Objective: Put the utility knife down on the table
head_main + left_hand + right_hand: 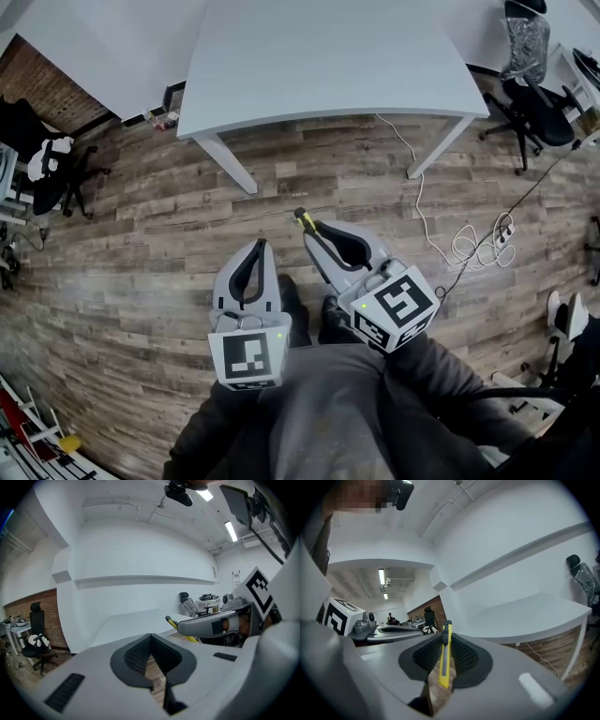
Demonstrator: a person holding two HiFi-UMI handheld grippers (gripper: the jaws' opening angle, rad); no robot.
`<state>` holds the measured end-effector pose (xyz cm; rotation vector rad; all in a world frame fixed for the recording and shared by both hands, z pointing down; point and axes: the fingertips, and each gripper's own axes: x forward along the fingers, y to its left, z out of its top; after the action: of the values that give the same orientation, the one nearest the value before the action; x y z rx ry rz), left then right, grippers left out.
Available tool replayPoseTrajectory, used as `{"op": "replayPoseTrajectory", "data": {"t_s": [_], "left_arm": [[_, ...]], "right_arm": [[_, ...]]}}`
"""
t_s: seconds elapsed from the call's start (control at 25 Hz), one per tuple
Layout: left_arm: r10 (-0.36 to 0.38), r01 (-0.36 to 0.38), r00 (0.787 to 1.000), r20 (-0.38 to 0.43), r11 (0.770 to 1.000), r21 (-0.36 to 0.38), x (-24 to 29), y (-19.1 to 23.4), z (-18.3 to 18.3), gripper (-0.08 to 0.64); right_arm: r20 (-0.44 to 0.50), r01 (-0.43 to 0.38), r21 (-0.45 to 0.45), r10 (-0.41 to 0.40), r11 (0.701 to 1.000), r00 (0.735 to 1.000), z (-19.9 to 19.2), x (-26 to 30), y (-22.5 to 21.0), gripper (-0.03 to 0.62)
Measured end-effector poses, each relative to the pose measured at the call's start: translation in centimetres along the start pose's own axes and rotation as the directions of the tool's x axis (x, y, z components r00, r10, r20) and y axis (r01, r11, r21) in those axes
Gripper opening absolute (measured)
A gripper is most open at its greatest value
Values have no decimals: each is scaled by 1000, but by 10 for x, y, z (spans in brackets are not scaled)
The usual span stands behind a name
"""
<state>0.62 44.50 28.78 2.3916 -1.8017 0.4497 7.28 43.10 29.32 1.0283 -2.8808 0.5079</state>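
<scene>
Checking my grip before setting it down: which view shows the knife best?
Right gripper view: the knife stands nearly full-length, clamped in the right gripper. Head view shows only its yellow tip past the jaws; left gripper view, a yellow end beside that gripper.

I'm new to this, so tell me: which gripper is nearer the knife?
Right. The right gripper clamps the knife; the left gripper, shut and empty, sits beside it, not touching the knife.

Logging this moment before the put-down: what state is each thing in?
utility knife: clamped between jaws, over the floor, not yet on the table.
right hand-held gripper: shut on the utility knife.
left hand-held gripper: shut, holding nothing.
</scene>
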Motion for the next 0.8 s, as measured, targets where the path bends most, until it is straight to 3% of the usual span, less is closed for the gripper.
{"op": "replayPoseTrajectory", "data": {"t_s": [0.32, 0.8], "left_arm": [[-24, 24, 1000, 9, 999, -35, 38, 32, -1, 3], [-19, 20, 1000, 13, 997, -75, 90, 117, -4, 3]], "right_arm": [[-31, 26, -16, -26, 1000, 999, 3, 40, -18, 60], [-63, 25, -13, -26, 1000, 998, 13, 139, -28, 60]]}}
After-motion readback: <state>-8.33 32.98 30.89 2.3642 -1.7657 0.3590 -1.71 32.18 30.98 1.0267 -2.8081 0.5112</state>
